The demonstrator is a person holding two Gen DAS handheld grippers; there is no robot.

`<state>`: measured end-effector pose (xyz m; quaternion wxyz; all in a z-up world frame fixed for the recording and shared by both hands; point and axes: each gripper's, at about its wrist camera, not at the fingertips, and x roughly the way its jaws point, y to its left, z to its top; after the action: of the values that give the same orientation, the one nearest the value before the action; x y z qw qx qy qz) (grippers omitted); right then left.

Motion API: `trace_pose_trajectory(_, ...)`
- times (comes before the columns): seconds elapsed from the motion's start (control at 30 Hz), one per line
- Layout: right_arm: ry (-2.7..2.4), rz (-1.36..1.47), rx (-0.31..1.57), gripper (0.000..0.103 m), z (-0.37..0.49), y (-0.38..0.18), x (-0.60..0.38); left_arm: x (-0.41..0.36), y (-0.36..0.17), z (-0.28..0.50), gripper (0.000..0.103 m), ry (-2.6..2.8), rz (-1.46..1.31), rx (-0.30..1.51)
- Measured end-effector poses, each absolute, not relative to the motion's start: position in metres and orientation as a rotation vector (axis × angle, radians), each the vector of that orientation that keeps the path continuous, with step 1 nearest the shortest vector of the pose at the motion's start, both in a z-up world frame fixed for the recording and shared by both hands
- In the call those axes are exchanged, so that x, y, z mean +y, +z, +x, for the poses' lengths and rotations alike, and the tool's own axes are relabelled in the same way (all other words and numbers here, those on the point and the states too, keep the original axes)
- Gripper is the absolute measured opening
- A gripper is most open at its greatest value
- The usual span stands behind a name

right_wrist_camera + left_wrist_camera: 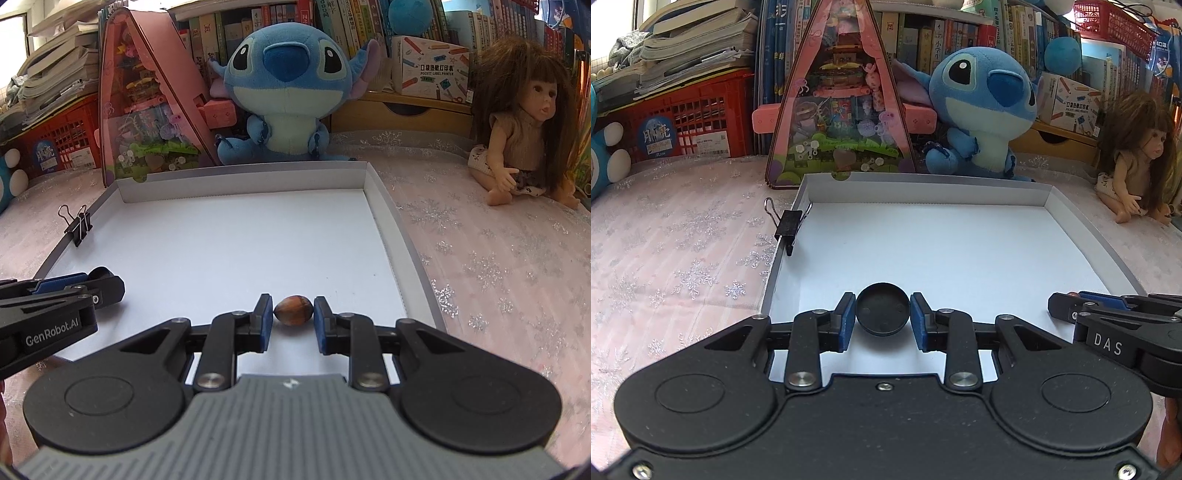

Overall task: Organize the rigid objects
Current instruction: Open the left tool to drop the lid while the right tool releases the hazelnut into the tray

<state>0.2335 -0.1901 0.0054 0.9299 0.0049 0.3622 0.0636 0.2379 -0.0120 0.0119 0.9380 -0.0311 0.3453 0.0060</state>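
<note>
My left gripper (882,319) is shut on a round black cap (882,310), its blue pads pressing both sides, low over the near part of a shallow white box lid (960,258). My right gripper (293,317) is shut on a brown nut (293,310) over the same lid (240,240), near its right wall. A black binder clip (788,225) is clipped on the lid's left rim, also seen from the right wrist as the clip (79,229). Each gripper shows in the other's view: the right one (1067,304) and the left one (107,286).
Behind the lid stand a pink triangular toy house (842,110), a blue plush toy (982,110) and a long-haired doll (517,140). A red crate (687,118) with stacked books sits at the back left. A pale snowflake tablecloth (683,258) surrounds the lid.
</note>
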Motion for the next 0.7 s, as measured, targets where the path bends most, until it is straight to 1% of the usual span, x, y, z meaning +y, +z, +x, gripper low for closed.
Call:
trace_pose_trajectory(0.2, 0.129, -0.018, 0.746, 0.029, 0.2342, 0.0049, -0.1857, -0.0143, 0.0073, 0.2401, 0.030, 0.021, -0.045, 0.709)
trace_pose_trajectory(0.43, 0.132, -0.032, 0.747, 0.032, 0.2346, 0.0051, -0.1839, -0.0171, 0.0060, 0.2413, 0.030, 0.020, -0.030, 0.706)
trace_pose_trajectory(0.47, 0.134, -0.029, 0.744, 0.035, 0.2342, 0.0052, -0.1845, -0.0175, 0.0062, 0.2411, 0.030, 0.019, -0.029, 0.707)
trace_pose_trajectory(0.5, 0.136, -0.020, 0.739, 0.050, 0.2335, 0.0054, -0.1853, -0.0176, 0.0067, 0.2405, 0.031, 0.015, -0.030, 0.709)
trace_pose_trajectory(0.53, 0.138, -0.009, 0.735, 0.051, 0.2329, 0.0059, -0.1863, -0.0172, 0.0074, 0.2400, 0.033, 0.009, -0.036, 0.713)
trace_pose_trajectory(0.57, 0.141, 0.000, 0.731, 0.055, 0.2318, 0.0066, -0.1873, -0.0163, 0.0085, 0.2392, 0.038, 0.003, -0.046, 0.716)
trace_pose_trajectory(0.6, 0.136, 0.002, 0.723, 0.057, 0.2307, 0.0077, -0.1877, -0.0149, 0.0099, 0.2383, 0.041, -0.001, -0.058, 0.718)
trace_pose_trajectory(0.67, 0.138, -0.003, 0.701, 0.060, 0.2277, 0.0114, -0.1881, -0.0130, 0.0133, 0.2355, 0.044, 0.003, -0.069, 0.715)
trace_pose_trajectory(0.7, 0.143, -0.004, 0.692, 0.063, 0.2260, 0.0138, -0.1886, -0.0124, 0.0153, 0.2337, 0.048, 0.006, -0.067, 0.712)
